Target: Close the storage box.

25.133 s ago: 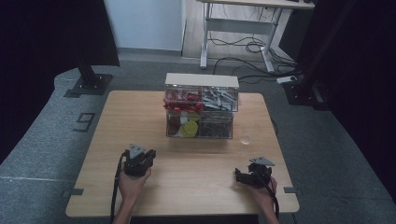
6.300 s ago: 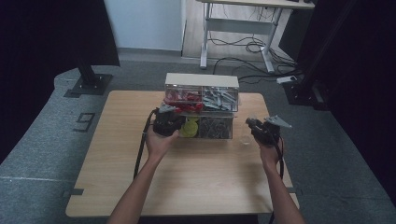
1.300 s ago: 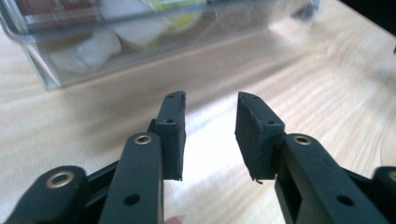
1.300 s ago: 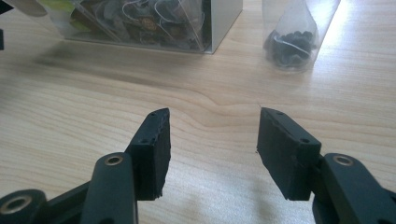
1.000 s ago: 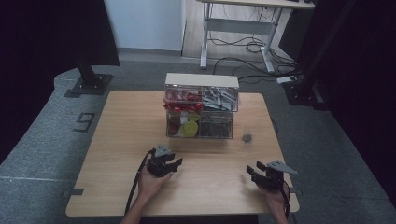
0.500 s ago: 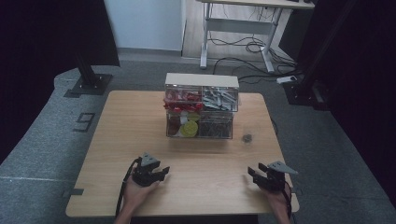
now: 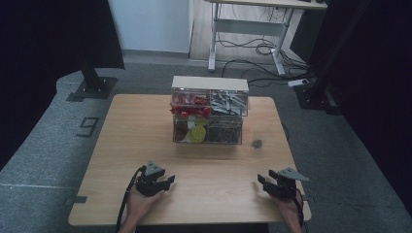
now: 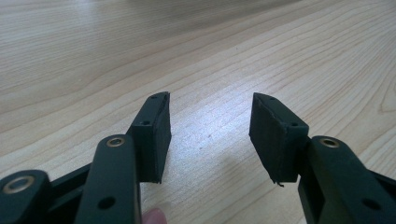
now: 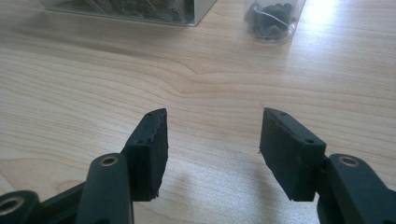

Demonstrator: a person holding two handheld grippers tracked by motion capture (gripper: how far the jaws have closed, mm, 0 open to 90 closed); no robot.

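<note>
Both hand-held grippers rest low near the front edge of the wooden tabletop (image 7: 126, 141): the left hand-held gripper (image 7: 167, 180) has its jaws apart with nothing between them, having just been opening, and the right hand-held gripper (image 7: 259, 181) is also open and empty. The clear drawer organizer (image 7: 209, 116) with 4 compartments stands at the back centre, well apart from both. A small clear cup of dark parts (image 7: 257, 143) sits just to its right, ahead of the right hand-held gripper.
</note>
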